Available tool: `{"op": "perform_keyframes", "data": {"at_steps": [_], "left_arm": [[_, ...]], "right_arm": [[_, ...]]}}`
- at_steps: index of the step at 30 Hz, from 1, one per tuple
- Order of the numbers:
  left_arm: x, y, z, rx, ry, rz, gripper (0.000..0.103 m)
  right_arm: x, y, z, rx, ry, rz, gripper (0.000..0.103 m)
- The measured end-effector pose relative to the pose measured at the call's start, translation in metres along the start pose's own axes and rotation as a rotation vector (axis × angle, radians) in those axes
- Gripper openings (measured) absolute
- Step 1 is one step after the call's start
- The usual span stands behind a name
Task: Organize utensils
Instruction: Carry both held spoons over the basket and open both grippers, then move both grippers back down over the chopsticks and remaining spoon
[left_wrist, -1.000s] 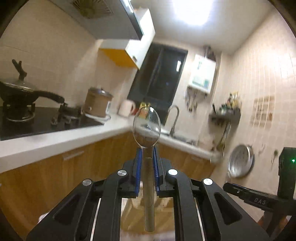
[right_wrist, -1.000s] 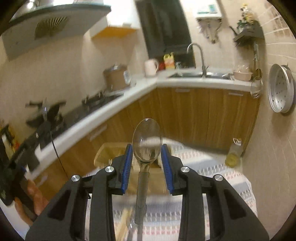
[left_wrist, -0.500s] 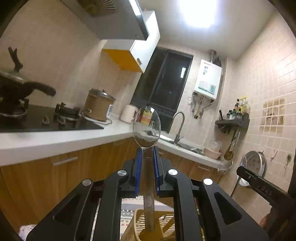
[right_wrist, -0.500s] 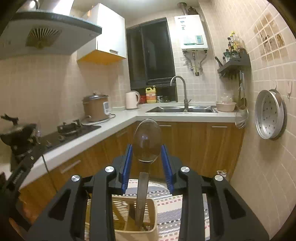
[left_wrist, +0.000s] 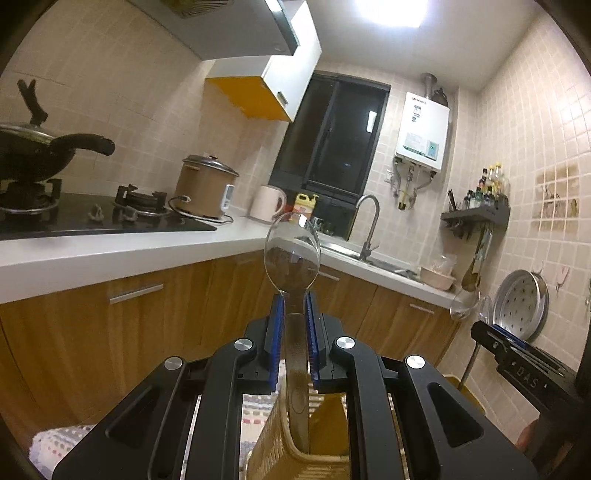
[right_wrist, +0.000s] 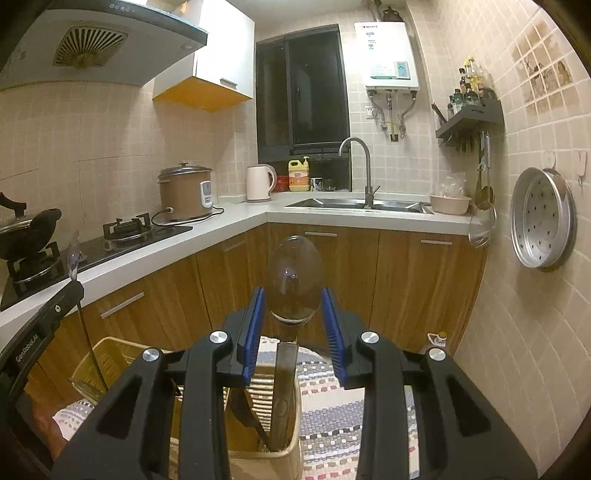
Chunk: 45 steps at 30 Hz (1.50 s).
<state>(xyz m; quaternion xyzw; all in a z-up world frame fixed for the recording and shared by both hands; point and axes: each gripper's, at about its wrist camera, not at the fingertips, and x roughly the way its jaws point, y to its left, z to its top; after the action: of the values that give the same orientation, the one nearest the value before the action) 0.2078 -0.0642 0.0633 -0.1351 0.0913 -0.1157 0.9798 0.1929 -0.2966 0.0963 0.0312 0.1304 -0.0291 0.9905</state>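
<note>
Tan slatted basket (right_wrist: 284, 452) on a patterned woven mat (right_wrist: 332, 406), below both claws. Left claw (left_wrist: 294, 317) clamped on the neck of a spoon (left_wrist: 291, 254), handle end down inside the basket. Right claw (right_wrist: 292, 314) grips a second spoon (right_wrist: 294, 280) by its bowl, handle likewise in the basket.

Both wrist views look along their tongs, sharing sink (left_wrist: 373, 258) (right_wrist: 354, 205) and cabinets.
</note>
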Motion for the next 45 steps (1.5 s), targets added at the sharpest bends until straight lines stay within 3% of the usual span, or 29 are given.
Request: {"op": "perform_keyframes", "data": {"at_steps": [2,4,5,7,11,19,22,23,25,30,32,34,37,45], "left_arm": [[-0.004,0.001,0.000,0.004,0.005,0.002,0.011],[-0.010,0.003,0.002,0.001,0.011,0.011,0.023],[-0.015,0.006,0.003,-0.003,0.014,0.015,0.024],[-0.022,0.010,0.005,-0.004,0.032,0.006,0.024],[-0.042,0.018,0.008,-0.008,0.054,0.011,0.024],[-0.084,0.027,0.008,-0.022,0.154,-0.030,0.024],[-0.090,0.027,0.004,-0.035,0.261,-0.087,0.024],[-0.086,0.028,0.000,-0.064,0.351,-0.149,0.024],[-0.080,0.029,-0.008,-0.081,0.480,-0.196,0.024],[-0.054,0.021,-0.066,0.007,0.882,-0.241,0.024],[-0.046,0.023,-0.087,0.019,0.970,-0.225,0.024],[-0.042,0.021,-0.105,0.052,1.027,-0.231,0.024],[-0.038,0.018,-0.123,0.067,1.091,-0.207,0.024],[-0.044,0.002,-0.137,0.182,1.049,-0.147,0.011]], "right_arm": [[-0.002,-0.003,-0.001,0.016,0.014,0.022,0.030],[-0.006,-0.005,-0.002,0.025,0.034,0.045,0.032],[-0.008,-0.005,-0.001,0.024,0.038,0.044,0.032],[-0.016,-0.006,-0.003,0.031,0.049,0.054,0.032],[-0.033,-0.008,-0.007,0.036,0.068,0.066,0.047],[-0.081,-0.001,-0.021,-0.015,0.119,0.071,0.047],[-0.093,0.000,-0.024,-0.019,0.160,0.082,0.047],[-0.096,0.001,-0.026,-0.013,0.201,0.100,0.046],[-0.097,0.000,-0.030,-0.003,0.267,0.128,0.046],[-0.075,0.007,-0.068,0.020,0.595,0.242,0.046],[-0.065,0.011,-0.091,0.039,0.726,0.284,0.045],[-0.059,0.012,-0.108,0.055,0.803,0.305,0.041],[-0.057,0.013,-0.123,0.053,0.850,0.301,0.038],[-0.055,0.012,-0.127,0.046,0.870,0.306,0.038]]}}
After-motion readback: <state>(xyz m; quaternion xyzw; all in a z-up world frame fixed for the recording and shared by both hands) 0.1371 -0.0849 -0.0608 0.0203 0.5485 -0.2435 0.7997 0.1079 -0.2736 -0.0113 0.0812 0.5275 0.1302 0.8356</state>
